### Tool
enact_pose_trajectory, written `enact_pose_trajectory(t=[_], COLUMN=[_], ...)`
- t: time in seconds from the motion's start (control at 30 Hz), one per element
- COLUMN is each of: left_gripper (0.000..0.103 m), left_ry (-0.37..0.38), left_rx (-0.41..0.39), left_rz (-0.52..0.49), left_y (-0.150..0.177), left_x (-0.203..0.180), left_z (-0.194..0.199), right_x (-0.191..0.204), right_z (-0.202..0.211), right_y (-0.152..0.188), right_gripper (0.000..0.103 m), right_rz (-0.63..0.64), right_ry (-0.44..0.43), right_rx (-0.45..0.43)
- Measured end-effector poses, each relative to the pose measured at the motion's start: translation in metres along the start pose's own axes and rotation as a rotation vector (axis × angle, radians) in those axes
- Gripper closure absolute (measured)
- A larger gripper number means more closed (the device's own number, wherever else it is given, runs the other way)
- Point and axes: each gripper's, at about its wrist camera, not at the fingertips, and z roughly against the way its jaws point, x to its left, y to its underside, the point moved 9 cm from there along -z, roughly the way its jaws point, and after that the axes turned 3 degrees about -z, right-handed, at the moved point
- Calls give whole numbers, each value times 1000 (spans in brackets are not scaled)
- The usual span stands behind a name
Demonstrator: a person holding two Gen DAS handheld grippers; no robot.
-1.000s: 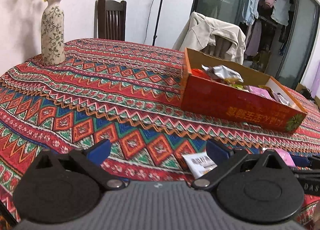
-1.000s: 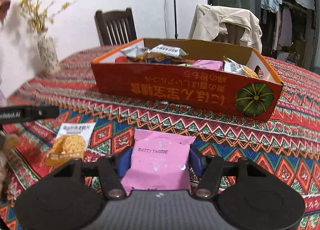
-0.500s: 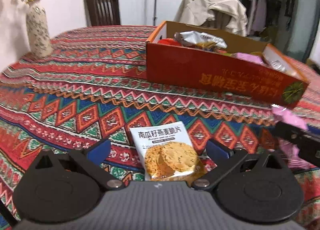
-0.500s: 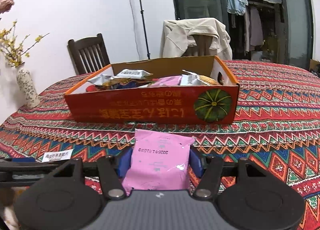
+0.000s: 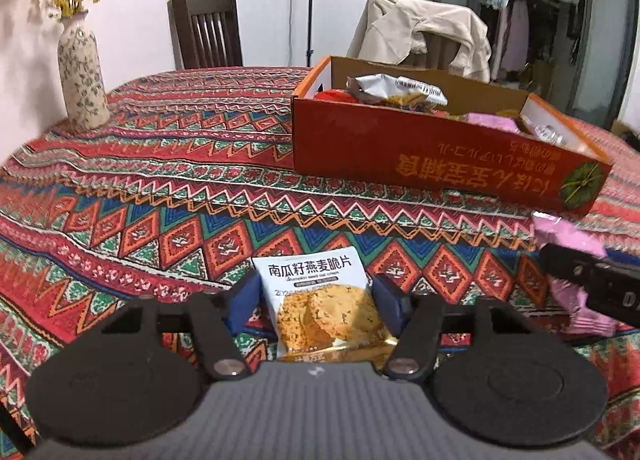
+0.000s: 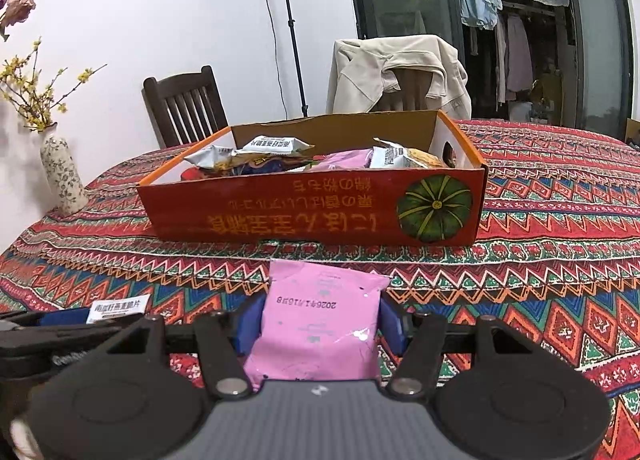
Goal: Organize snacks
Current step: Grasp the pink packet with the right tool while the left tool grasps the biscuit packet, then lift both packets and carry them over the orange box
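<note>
My left gripper (image 5: 316,302) is shut on a white oat crisp packet (image 5: 320,304) with a cookie picture, held just above the tablecloth. My right gripper (image 6: 318,320) is shut on a pink snack packet (image 6: 320,320), which also shows at the right edge of the left wrist view (image 5: 568,240). The orange cardboard box (image 6: 312,211) with a pumpkin print stands ahead of both grippers and holds several snack packets (image 6: 276,147). In the left wrist view the box (image 5: 400,147) is ahead and to the right.
A patterned red tablecloth (image 5: 160,187) covers the table. A floral vase (image 5: 82,71) with yellow flowers stands at the far left. A dark wooden chair (image 5: 206,29) and a chair draped with a beige jacket (image 6: 396,75) stand behind the table.
My left gripper swung right over the oat crisp packet and closed on it. My right gripper rose with the pink packet and the box now sits more centred ahead.
</note>
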Motion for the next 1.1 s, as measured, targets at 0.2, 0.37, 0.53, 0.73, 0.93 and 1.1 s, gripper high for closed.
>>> enact_pose_trajectory(t=[0.2,0.37,0.53,0.73,0.93,1.1], left_gripper=[53,55,55,55,55,55], left_ry=[67,105,136,165,189,197], left_rx=[-10,-37,-78,-161,-216,-236], left_rz=[24,24,9,-19,-49,-40], left_y=[-1,-6,-18,-56,-106,-143], left_x=[3,-2,-6,-15,-35,-51], left_z=[5,13,24,41,45,32], right_x=[-1,-1,1,3,-5,-14], right_z=[-4,-5,-1,12,26,25], right_y=[2,1,-3,-23,-68,-109], right_gripper=[43,43,43,43,43,43], right_rz=[-3,-4,2,5,16,22], right_ry=[8,16,16,21,60,84], right_rx=[14,3,-20,-65,-147,-207])
